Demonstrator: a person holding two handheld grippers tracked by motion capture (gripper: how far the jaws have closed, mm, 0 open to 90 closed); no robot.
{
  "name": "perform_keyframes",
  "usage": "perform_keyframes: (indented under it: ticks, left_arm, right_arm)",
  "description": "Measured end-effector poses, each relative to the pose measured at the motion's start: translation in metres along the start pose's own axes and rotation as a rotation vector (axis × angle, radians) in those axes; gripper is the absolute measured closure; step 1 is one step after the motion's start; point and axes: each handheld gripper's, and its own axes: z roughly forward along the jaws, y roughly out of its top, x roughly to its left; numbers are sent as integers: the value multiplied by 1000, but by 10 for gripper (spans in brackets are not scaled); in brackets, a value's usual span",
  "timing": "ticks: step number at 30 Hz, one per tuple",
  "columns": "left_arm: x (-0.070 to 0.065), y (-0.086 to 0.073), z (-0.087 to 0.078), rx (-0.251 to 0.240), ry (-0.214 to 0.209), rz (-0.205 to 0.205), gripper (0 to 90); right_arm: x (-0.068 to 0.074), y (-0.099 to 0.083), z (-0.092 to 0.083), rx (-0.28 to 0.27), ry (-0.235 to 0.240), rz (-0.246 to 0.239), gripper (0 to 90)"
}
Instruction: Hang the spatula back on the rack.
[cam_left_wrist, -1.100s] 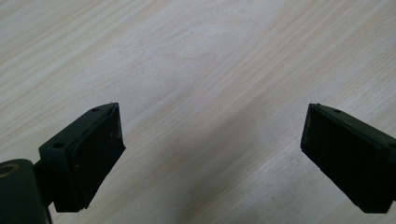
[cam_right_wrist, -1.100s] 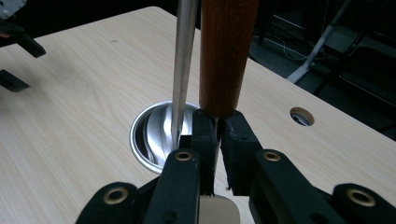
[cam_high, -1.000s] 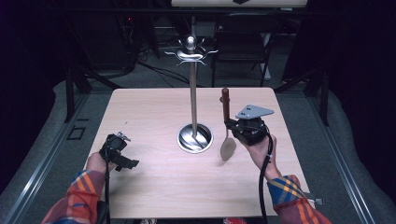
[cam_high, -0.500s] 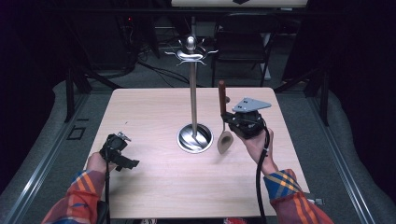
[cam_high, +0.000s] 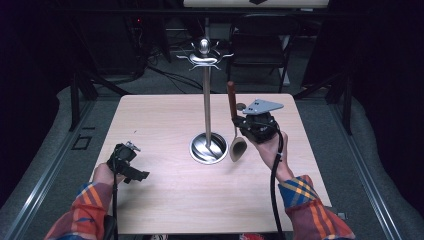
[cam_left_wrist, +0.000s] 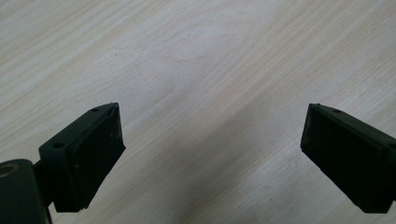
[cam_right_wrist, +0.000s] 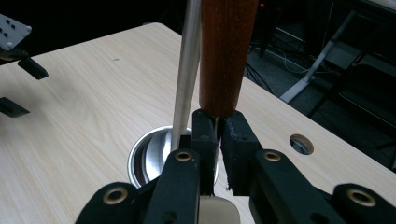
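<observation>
A spoon with a brown wooden handle (cam_high: 231, 100) and a pale bowl (cam_high: 238, 148) hangs upright in my right gripper (cam_high: 239, 122), which is shut on its thin neck. In the right gripper view the handle (cam_right_wrist: 224, 51) rises straight above the closed jaws, just right of the stand's pole (cam_right_wrist: 187, 70). The metal stand (cam_high: 207, 90) has a round base (cam_high: 207, 148) and hooked arms at its top (cam_high: 204, 56). My left gripper (cam_high: 131, 160) rests low at the table's left, open, with bare wood between its fingers (cam_left_wrist: 88, 154).
The light wooden table (cam_high: 175, 195) has a small round hole (cam_right_wrist: 301, 144) near its far right edge. Dark chairs and frames stand behind the table. Cables trail from both grippers toward the person's plaid sleeves (cam_high: 312, 205).
My right gripper has carried the spoon up and away from me, closer to the stand's pole. The left gripper has stayed in place.
</observation>
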Motion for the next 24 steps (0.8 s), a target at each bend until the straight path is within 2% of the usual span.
perform_keyframes:
  ticks: [3, 14, 15, 17, 18, 19, 24]
  left_arm:
    - [0, 0, 0, -1, -1, 1, 57]
    - [0, 0, 1, -1, -2, 6, 58]
    - [0, 0, 1, -3, 1, 6, 58]
    - [-1, 0, 1, -3, 1, 6, 57]
    - [-1, 0, 1, -5, 1, 6, 57]
    - [0, 0, 1, -6, 2, 5, 58]
    - [0, 0, 0, -3, 0, 4, 58]
  right_arm:
    - [0, 3, 4, -2, 0, -3, 844]
    - [2, 10, 14, -76, 5, 3, 843]
    - [2, 12, 16, -96, 5, 0, 843]
    - [1, 14, 16, -93, 10, -3, 842]
    - [0, 15, 14, -76, 14, -9, 842]
    - [-7, 24, -2, 139, 57, -58, 843]
    - [-8, 27, -2, 130, 55, -54, 842]
